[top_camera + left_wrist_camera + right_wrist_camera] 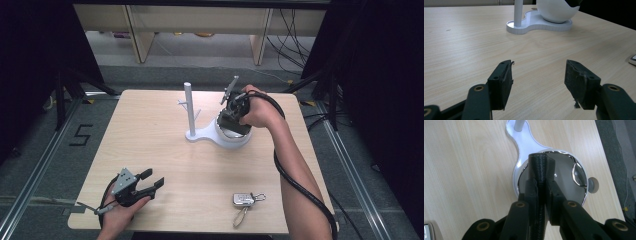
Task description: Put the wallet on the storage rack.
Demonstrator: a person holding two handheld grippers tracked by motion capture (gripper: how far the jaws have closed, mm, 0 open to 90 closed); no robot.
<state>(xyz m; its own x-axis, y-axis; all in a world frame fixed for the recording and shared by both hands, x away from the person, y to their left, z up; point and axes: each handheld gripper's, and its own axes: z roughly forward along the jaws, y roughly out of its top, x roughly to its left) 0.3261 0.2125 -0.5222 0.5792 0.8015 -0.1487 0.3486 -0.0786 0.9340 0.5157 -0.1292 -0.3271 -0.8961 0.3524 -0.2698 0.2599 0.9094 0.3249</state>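
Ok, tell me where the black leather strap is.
The black leather strap is clamped in the right gripper, over the white bowl beside the post.

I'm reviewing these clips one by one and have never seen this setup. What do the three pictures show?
There is no robot here. A person holds hand-worked tongs in each hand at a wooden table. The high view looks down from above. Each of the other two pictures comes from a camera riding on one pair of tongs.

A white stand with an upright post and a shiny bowl sits on the table, and a car key lies nearer the person.

The left tongs are open and hold nothing. The right tongs are closed on a black leather piece above the bowl.
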